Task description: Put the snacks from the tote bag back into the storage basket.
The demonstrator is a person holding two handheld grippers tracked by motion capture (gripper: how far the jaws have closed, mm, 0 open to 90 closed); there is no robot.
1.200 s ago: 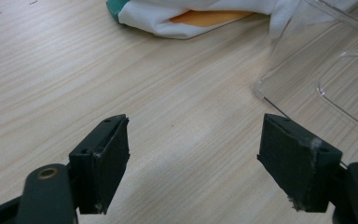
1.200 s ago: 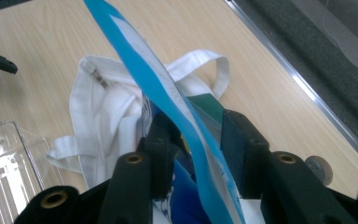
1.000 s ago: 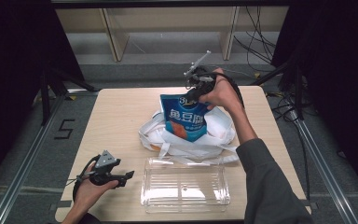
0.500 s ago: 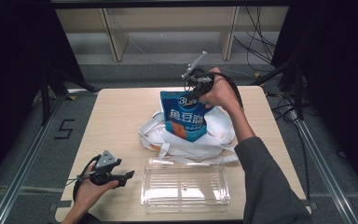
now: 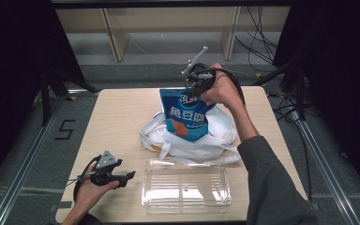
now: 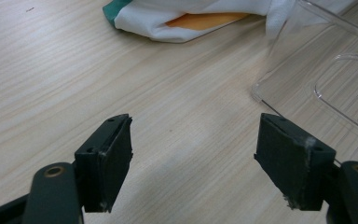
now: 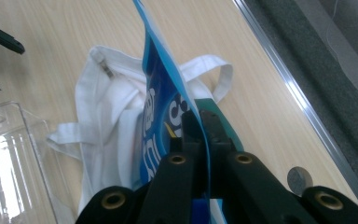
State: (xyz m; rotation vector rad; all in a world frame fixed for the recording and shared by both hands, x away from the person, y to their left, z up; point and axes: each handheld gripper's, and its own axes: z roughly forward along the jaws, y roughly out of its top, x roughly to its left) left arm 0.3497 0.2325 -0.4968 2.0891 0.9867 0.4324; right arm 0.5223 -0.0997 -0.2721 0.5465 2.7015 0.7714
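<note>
- Your right tongs (image 5: 196, 88) have just finished closing on the top edge of the blue pouch (image 5: 186, 116); since a second ago the pouch hangs at much the same spot, upright above the white bag (image 5: 187, 140), and your left hand has kept its place.
- Those right tongs are now clamped on the pouch (image 7: 161, 116): in the right gripper view the jaws meet with its thin edge pinched between them.
- Your right hand covers most of that gripper in the high view, so the pinch itself is hard to make out there.
- You cannot tell whether the pouch's lower end rests in the bag or hangs just clear of it; the bag's folds hide it.
- Something orange (image 6: 205, 19) lies in the bag, mostly covered by white cloth; what it is cannot be read.
- Your left tongs (image 5: 122, 178) hover low over the surface (image 5: 117, 117) near its front left corner, jaws wide apart with bare wood between them.
- Just beside them lies the clear tray (image 5: 185, 187); the left gripper view cuts off all but a corner of it (image 6: 317, 70).
- Your right sleeve overlaps the surface's front right part.
</note>
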